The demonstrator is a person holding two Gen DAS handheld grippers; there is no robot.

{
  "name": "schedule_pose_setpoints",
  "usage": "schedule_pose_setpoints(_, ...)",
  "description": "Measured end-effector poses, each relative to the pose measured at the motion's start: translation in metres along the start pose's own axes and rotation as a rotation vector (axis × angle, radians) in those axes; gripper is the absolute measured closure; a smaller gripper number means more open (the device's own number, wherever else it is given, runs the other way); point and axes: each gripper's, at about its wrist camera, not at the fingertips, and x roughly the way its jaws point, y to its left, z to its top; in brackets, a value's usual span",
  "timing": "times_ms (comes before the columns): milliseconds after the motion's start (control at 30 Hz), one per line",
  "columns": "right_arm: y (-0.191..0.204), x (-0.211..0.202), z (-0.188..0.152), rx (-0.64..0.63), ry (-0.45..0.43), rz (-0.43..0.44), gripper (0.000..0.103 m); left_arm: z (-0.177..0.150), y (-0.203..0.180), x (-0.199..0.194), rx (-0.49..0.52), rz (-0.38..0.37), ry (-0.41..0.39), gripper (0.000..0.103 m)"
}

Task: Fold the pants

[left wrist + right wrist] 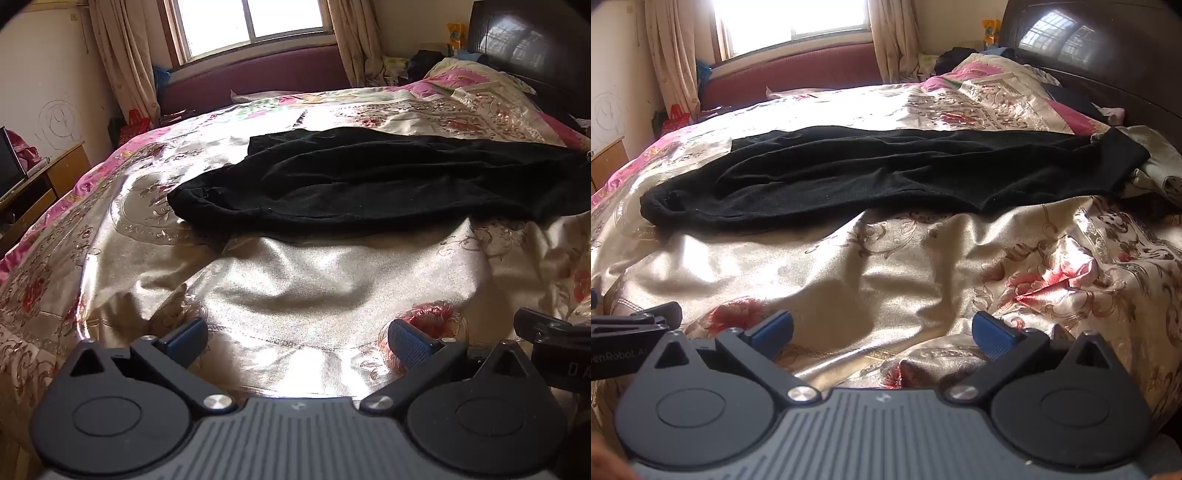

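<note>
Black pants lie stretched sideways across the floral satin bedspread, one end at the left and the other running off to the right. In the right wrist view the pants span the bed, their right end near the pillow area. My left gripper is open and empty, well short of the pants above the bedspread. My right gripper is open and empty too, also short of the pants. The right gripper's body shows at the left wrist view's right edge.
A dark headboard and pillows stand at the right. A maroon bench sits under the window behind the bed. A wooden desk stands at the left. Crumpled grey cloth lies by the pants' right end.
</note>
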Motion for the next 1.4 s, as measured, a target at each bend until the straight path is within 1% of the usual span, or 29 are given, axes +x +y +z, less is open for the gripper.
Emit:
schedule_pose_setpoints(267, 0.001, 0.002, -0.003, -0.015, -0.002, -0.004, 0.001, 0.001, 0.005, 0.002, 0.009, -0.008, 0.02, 0.0)
schedule_pose_setpoints(300, 0.001, 0.002, -0.006, -0.015, -0.002, -0.004, 0.001, 0.002, -0.005, 0.002, 0.017, 0.005, 0.016, 0.0)
schedule_pose_setpoints(500, -0.001, 0.004, -0.003, -0.014, 0.018, -0.006, 0.001, -0.001, -0.004, 0.004, 0.018, 0.001, 0.012, 0.0)
schedule_pose_setpoints(633, -0.001, 0.003, -0.003, -0.012, 0.015, -0.005, 0.001, -0.001, -0.005, 0.003, 0.028, -0.002, 0.015, 0.0)
schedule_pose_setpoints(1000, -0.002, 0.002, -0.002, -0.013, 0.01, -0.004, 0.001, 0.0, -0.007, 0.0, 0.039, -0.011, 0.004, 0.0)
schedule_pose_setpoints(1400, -0.001, -0.002, 0.001, -0.037, -0.004, -0.005, 0.001, 0.008, -0.004, -0.01, 0.025, -0.017, -0.036, 0.0)
